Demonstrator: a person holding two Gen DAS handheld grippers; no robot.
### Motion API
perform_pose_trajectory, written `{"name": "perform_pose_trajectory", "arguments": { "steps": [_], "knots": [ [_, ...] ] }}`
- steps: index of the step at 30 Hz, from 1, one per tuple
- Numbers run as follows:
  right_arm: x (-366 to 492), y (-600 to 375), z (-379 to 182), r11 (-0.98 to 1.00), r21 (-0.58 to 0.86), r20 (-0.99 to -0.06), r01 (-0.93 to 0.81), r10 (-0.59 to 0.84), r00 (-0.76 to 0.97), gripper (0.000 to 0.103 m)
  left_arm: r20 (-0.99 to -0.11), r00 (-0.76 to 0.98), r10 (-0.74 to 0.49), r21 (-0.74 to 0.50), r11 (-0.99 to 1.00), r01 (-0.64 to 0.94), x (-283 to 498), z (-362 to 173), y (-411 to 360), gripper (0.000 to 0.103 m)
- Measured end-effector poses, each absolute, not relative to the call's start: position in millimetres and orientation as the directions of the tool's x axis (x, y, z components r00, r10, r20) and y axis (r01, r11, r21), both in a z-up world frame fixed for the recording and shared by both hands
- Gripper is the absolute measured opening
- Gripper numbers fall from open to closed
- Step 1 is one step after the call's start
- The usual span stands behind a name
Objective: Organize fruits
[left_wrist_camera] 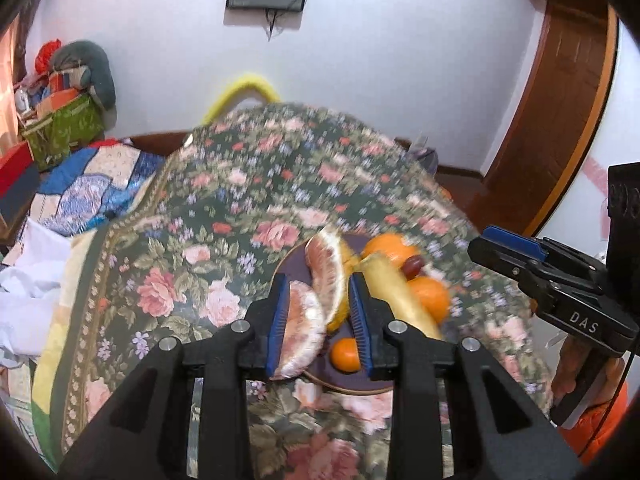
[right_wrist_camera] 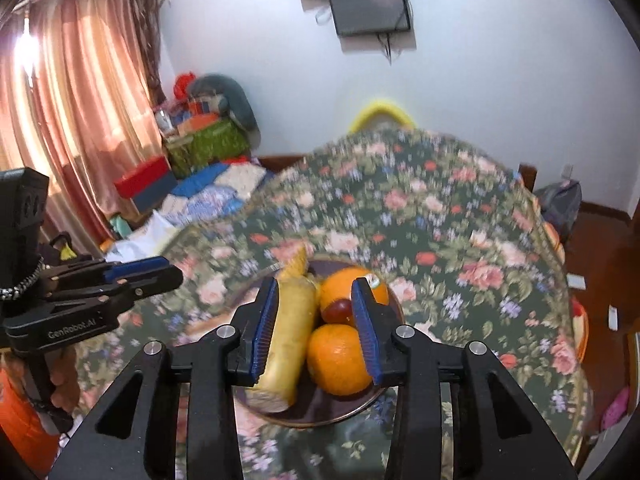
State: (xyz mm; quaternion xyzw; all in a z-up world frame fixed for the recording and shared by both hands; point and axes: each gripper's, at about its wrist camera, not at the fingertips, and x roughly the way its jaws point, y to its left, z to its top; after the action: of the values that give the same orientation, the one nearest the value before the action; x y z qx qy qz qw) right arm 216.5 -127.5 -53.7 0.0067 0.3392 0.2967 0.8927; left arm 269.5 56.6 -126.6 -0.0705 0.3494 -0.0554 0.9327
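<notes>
A dark plate [left_wrist_camera: 360,384] of fruit sits on the floral table. It holds two peeled pomelo pieces [left_wrist_camera: 326,268] [left_wrist_camera: 302,328], a banana [left_wrist_camera: 400,292], two oranges [left_wrist_camera: 432,296], a small tangerine [left_wrist_camera: 346,354] and a red grape [left_wrist_camera: 412,266]. My left gripper [left_wrist_camera: 319,280] hangs open above the pomelo side, its pads touching nothing. My right gripper [right_wrist_camera: 316,282] is open over the banana [right_wrist_camera: 288,336], the near orange [right_wrist_camera: 340,360] and the grape [right_wrist_camera: 336,310], clear of them. Each gripper shows at the edge of the other's view: right gripper [left_wrist_camera: 480,244], left gripper [right_wrist_camera: 172,272].
The floral tablecloth [right_wrist_camera: 440,240] covers a round table whose edge drops off at right. A yellow chair back [right_wrist_camera: 382,110] stands behind it. A bed with a quilt [left_wrist_camera: 92,184] and piled boxes [right_wrist_camera: 208,144] lie left, and a wooden door [left_wrist_camera: 560,100] is at right.
</notes>
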Motion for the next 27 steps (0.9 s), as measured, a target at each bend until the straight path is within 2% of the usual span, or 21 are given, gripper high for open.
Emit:
{"name": "perform_pose_trajectory", "arguments": {
  "steps": [2, 5, 8, 16, 20, 22, 24, 25, 27],
  "knots": [
    [201, -131, -34, 0.826, 0.205, -0.562, -0.525, 0.539, 0.628, 0.040, -0.609, 0.779, -0.148, -0.161, 0.985, 0.061, 255, -109, 52, 0.033],
    [180, -135, -10, 0.832, 0.182, -0.507, -0.524, 0.536, 0.675, 0.042, -0.538, 0.831, -0.145, -0.150, 0.986, 0.075, 226, -79, 46, 0.049],
    [153, -138, 16, 0.845, 0.151, -0.437, -0.513, 0.522, 0.733, 0.045, -0.466, 0.873, -0.143, -0.136, 0.987, 0.090, 197, -53, 40, 0.053],
    [96, -150, 56, 0.869, 0.125, -0.296, -0.479, 0.493, 0.818, 0.071, -0.322, 0.939, -0.118, -0.103, 0.991, 0.089, 123, -5, 32, 0.066],
    [71, -149, 67, 0.884, 0.100, -0.245, -0.457, 0.467, 0.850, 0.085, -0.286, 0.951, -0.121, -0.096, 0.991, 0.098, 96, 4, 29, 0.070],
    [61, -148, 70, 0.888, 0.088, -0.231, -0.452, 0.459, 0.858, 0.091, -0.267, 0.957, -0.109, -0.083, 0.993, 0.089, 83, 8, 26, 0.076],
    [56, -147, 71, 0.891, 0.084, -0.219, -0.446, 0.453, 0.864, 0.098, -0.251, 0.963, -0.096, -0.069, 0.994, 0.081, 73, 10, 23, 0.091],
    [53, -147, 71, 0.893, 0.084, -0.212, -0.442, 0.449, 0.868, 0.103, -0.235, 0.968, -0.084, -0.057, 0.996, 0.072, 67, 11, 21, 0.093],
    [49, -147, 72, 0.898, 0.083, -0.198, -0.432, 0.440, 0.876, 0.103, -0.217, 0.974, -0.063, -0.041, 0.998, 0.055, 59, 12, 19, 0.097]
  ]
}}
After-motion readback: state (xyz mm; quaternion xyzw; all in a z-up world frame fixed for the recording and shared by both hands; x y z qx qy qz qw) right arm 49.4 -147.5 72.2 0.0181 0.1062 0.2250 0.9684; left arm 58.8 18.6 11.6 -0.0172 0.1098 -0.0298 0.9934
